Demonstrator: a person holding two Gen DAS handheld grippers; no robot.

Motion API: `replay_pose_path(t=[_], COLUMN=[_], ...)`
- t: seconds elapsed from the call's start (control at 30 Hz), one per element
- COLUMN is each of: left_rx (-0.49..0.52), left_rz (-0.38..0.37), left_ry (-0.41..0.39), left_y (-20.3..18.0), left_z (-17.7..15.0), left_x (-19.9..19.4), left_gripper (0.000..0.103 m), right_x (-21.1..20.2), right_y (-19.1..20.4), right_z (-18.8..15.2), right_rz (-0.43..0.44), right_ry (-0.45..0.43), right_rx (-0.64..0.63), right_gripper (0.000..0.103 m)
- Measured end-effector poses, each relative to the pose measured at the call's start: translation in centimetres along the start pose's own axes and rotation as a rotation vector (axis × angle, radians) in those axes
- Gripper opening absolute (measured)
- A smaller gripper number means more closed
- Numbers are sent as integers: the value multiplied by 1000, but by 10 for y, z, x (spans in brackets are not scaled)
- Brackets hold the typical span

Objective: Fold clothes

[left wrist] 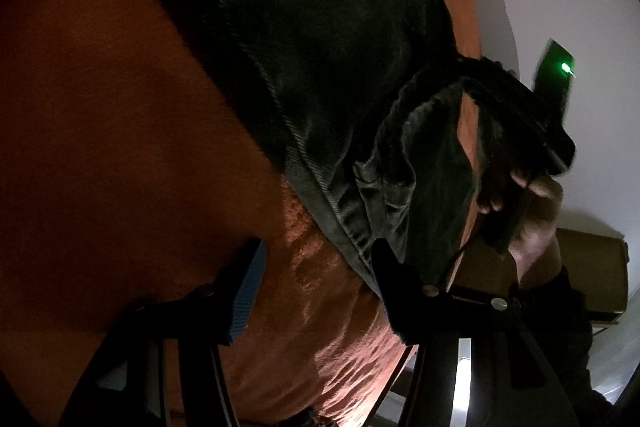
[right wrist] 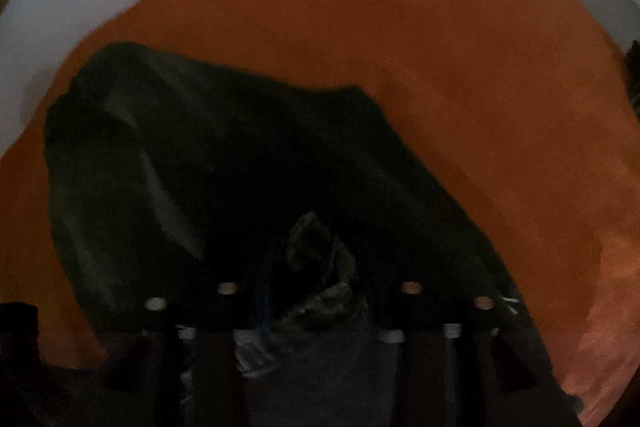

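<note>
Dark garment, orange cover, left gripper spread

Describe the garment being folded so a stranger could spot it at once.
Start from the wide orange fleece blanket that covers the surface. On it lies one dark green garment, ribbed like corduroy, with one end bunched and lifted at the right tongs. It is the only dark cloth on the orange; the left tongs hang open beside its hem.
</note>
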State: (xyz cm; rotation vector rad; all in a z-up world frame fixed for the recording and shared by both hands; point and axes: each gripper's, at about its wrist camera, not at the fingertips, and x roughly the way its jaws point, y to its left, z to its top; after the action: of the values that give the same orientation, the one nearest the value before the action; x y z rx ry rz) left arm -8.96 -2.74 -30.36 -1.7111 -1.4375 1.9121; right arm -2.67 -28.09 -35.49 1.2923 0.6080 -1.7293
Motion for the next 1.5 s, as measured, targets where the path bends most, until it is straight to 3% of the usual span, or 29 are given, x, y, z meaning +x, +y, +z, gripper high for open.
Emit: replay_pose_path(t=[0.07,0.13,0.23,0.4,0.53,0.67,0.7,0.8,0.9,1.0,1.13,1.23,1.27,1.33,1.4,1.5], left_rx=[1,13,78,287,422,446,444,436,442,452,453,477,485,500,506,500], left_rz=[4,20,57,118,195,227,229,221,213,216,226,229,228,227,226,223], left_ry=[3,4,-22,-108,-159,-120,-115,-111,-104,-93,-72,-62,-58,-50,-45,-41], left_y=[0,-2,-15,-62,-100,-44,-52,-66,-67,-70,-77,-82,-86,-93,-96,-96], left_z=[0,-1,-2,2,32,33,33,35,25,16,6,-6,-8,-13,-15,-14], left_x=[-1,-3,-11,-25,-11,-42,-33,-20,-20,-13,3,12,16,24,29,30], left_gripper=[56,56,56,56,56,56,56,56,56,56,56,56,56,56,56,56], right_x=[8,-25,-83,-141,-149,-140,-138,-139,-158,-158,-136,-134,-134,-136,-140,-158], right_y=[-6,-15,-30,-60,-82,-108,-112,-115,-105,-105,-102,-96,-96,-92,-87,-89], right_z=[2,-6,-39,-176,-289,-359,-365,-371,-355,-351,-341,-333,-329,-318,-308,-320], right_rz=[15,4,-80,-88,-186,-58,-27,23,15,48,66,-2,-24,-77,-120,-108], right_ry=[37,-25,-115,-209,-198,-167,-175,-179,-194,-132,61,105,103,99,102,38], right_rx=[21,62,110,322,559,785,806,806,778,857,975,948,926,845,764,761], right_gripper=[48,66,71,71,71,71,69,38,36,85,85,83,81,41,30,21])
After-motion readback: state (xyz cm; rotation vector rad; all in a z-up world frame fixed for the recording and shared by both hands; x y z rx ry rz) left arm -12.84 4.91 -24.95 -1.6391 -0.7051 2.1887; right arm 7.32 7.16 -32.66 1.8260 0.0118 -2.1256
